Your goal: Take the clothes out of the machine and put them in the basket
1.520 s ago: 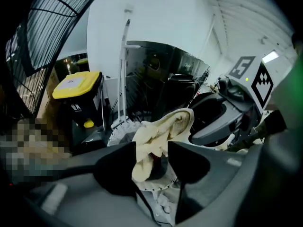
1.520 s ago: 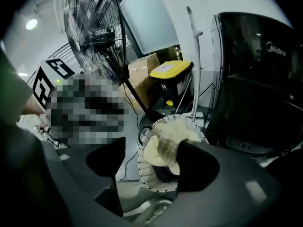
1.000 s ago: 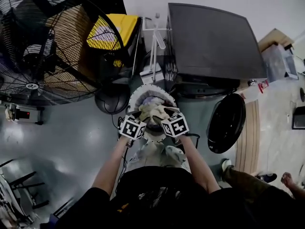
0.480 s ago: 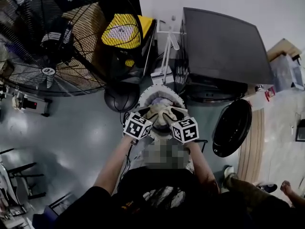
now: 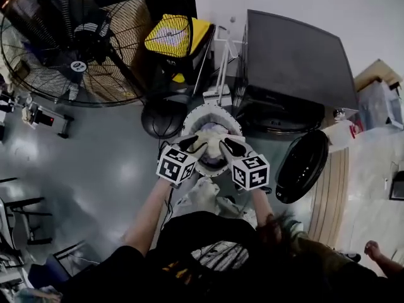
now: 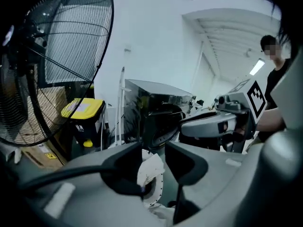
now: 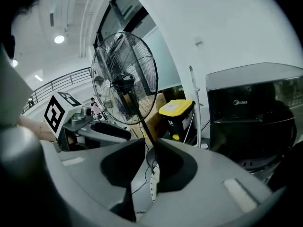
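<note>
**Location of the load.** The clothes (image 5: 208, 144) lie heaped in the white perforated basket (image 5: 189, 115), which stands on the floor in front of the black machine (image 5: 297, 62). The machine door (image 5: 300, 166) hangs open to the right. The drum interior is not visible, so any remaining load cannot be confirmed.

**Tongs.** The left gripper (image 5: 189, 145) and right gripper (image 5: 232, 148) hang over the basket, one at each side of the heap. The left tongs stand apart. Pale cloth (image 6: 147, 170) shows through the gap and appears to lie below them, not clamped. The right tongs (image 7: 151, 162) stand slightly apart with nothing between them. Only the basket rim (image 7: 152, 186) shows beyond.

**Handling.**
- The fabric is judged soft, light and limp. It will sag and trail when lifted.
- Take hold on a bunched fold near the middle of a garment, not on a loose edge.
- Close the tongs fully, as thin cloth may slip out.
</note>
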Demonstrator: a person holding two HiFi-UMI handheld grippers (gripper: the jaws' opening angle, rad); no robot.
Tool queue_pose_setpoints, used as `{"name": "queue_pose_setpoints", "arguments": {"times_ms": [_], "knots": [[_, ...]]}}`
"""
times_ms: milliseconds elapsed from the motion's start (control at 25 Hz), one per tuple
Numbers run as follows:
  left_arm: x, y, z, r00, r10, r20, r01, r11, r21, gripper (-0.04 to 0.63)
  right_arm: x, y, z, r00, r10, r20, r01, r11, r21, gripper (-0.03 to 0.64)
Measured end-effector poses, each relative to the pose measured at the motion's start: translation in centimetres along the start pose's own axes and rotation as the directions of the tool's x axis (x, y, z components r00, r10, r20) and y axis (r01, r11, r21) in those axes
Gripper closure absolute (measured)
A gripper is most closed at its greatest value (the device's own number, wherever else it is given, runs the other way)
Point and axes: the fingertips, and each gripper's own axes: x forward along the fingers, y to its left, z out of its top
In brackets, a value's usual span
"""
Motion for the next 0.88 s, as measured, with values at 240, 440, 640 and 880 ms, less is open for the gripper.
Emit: {"name": "queue_pose_setpoints", "arguments": {"times_ms": [240,440,640,880], "knots": [[-3.0,-4.7,0.3,0.996,0.029,0.082,-0.026,0.999,-0.036,0.459,-4.9,2.2,-0.7,0.998,0.046,0.033,-0.045,0.998,-0.046,0.578],[-4.9,-8.2,-0.3,0.990,0.048,0.133,-0.041,0.997,-0.061,0.486,-8.2,4.0,-1.9,0.996,0.080,0.031,-0.077,0.993,-0.090,0.609],[-6.3,-10.7,-0.9,0.981,0.072,0.179,-0.059,0.995,-0.077,0.506,-10.8,5.4,-3.1,0.993,0.113,0.023,-0.108,0.983,-0.151,0.609],[-7.7,-12.5,-1.1,0.972,0.103,0.210,-0.090,0.993,-0.073,0.512,-12.6,6.8,-3.5,0.988,0.151,0.022,-0.143,0.967,-0.209,0.609]]}}
